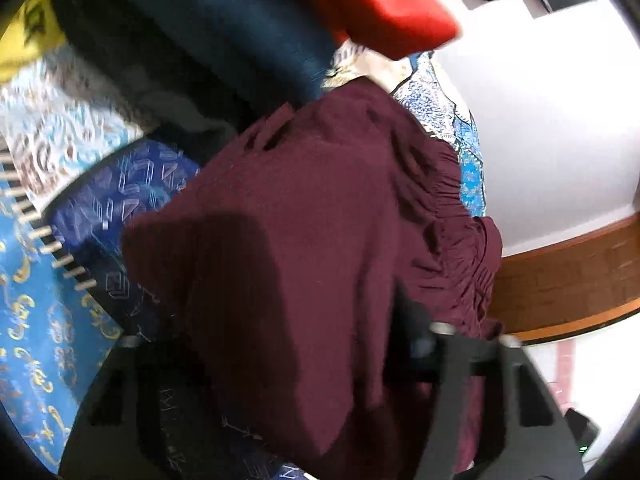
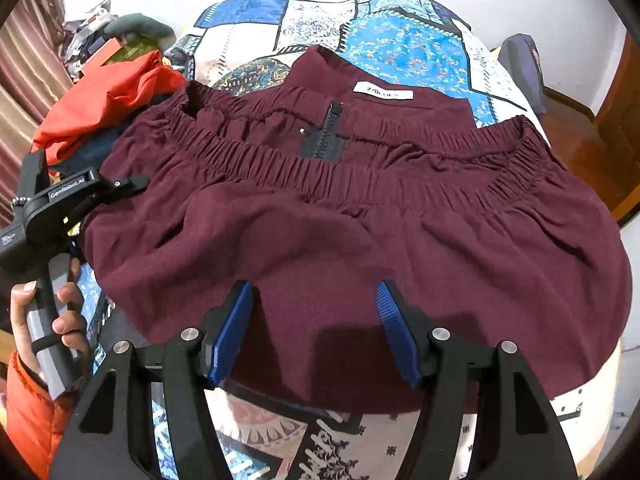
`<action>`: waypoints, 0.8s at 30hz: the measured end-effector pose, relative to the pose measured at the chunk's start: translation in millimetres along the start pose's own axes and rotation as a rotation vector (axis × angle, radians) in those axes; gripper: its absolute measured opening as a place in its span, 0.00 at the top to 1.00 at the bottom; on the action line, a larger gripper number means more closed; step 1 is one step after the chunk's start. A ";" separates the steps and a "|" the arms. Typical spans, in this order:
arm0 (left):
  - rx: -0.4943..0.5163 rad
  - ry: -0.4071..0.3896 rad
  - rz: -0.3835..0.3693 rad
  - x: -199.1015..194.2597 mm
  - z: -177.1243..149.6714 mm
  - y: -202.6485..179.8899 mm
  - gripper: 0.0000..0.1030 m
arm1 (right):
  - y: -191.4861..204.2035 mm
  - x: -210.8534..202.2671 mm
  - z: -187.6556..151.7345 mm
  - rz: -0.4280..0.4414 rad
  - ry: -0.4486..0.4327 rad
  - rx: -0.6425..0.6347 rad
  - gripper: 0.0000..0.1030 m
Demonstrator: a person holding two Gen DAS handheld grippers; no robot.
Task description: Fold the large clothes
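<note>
Right gripper (image 2: 316, 332) tilted steeply down, jaws apart, blue pads (image 2: 230, 332) exposed. Left gripper (image 2: 134, 182) gripped by bare hand (image 2: 48, 320), orange sleeve (image 2: 28, 412); jaws' state unclear.

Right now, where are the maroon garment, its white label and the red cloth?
maroon garment (image 2: 360, 232): right wrist view, middle of the fabric.
white label (image 2: 383, 90): right wrist view, centre of the tag.
red cloth (image 2: 108, 96): right wrist view, middle of the crumpled pile.

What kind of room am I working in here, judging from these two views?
Probably a bedroom in a home. The maroon garment lies on a blue and white patterned bedspread, more clothes are piled beside it, including a red garment, and a curtain hangs at the side.
</note>
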State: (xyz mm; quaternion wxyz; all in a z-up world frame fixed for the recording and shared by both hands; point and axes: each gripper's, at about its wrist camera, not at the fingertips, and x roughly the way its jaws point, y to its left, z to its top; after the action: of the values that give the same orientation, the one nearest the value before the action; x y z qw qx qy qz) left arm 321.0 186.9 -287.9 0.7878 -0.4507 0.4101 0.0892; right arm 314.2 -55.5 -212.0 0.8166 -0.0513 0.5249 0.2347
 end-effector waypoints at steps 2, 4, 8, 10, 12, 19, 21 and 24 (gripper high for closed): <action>0.106 -0.011 0.029 -7.4 -4.5 -23.1 0.76 | -0.3 -5.7 -0.4 -0.015 -0.002 -0.006 0.41; 0.206 -0.051 0.077 -22.0 -9.7 -45.8 0.82 | -3.5 -14.1 -0.6 -0.033 -0.016 -0.006 0.41; 0.282 -0.139 0.016 -63.3 -13.7 -83.7 0.86 | -15.4 -36.4 2.7 -0.039 -0.056 0.041 0.41; 0.302 -0.176 -0.025 -82.2 -13.0 -97.5 0.89 | -21.0 -50.1 7.0 -0.028 -0.084 0.075 0.41; 0.338 -0.232 -0.047 -106.8 -14.0 -112.6 0.90 | -21.8 -59.6 12.9 -0.014 -0.104 0.098 0.41; 0.461 -0.481 -0.050 -206.2 -11.6 -146.4 0.91 | 27.8 -48.0 32.5 0.100 -0.105 0.041 0.41; 0.508 -0.543 0.000 -219.1 -16.2 -154.4 0.91 | 50.0 -30.8 33.8 0.133 -0.071 0.008 0.41; 0.562 -0.569 0.068 -216.5 -17.7 -162.6 0.91 | 85.0 1.5 32.8 0.168 -0.019 -0.049 0.41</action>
State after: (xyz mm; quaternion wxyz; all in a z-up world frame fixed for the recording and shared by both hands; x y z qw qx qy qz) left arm 253.6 128.7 -31.6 0.9591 -0.1611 0.1988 0.1206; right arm 304.8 31.1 -185.0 0.7973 -0.0248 0.5138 0.3157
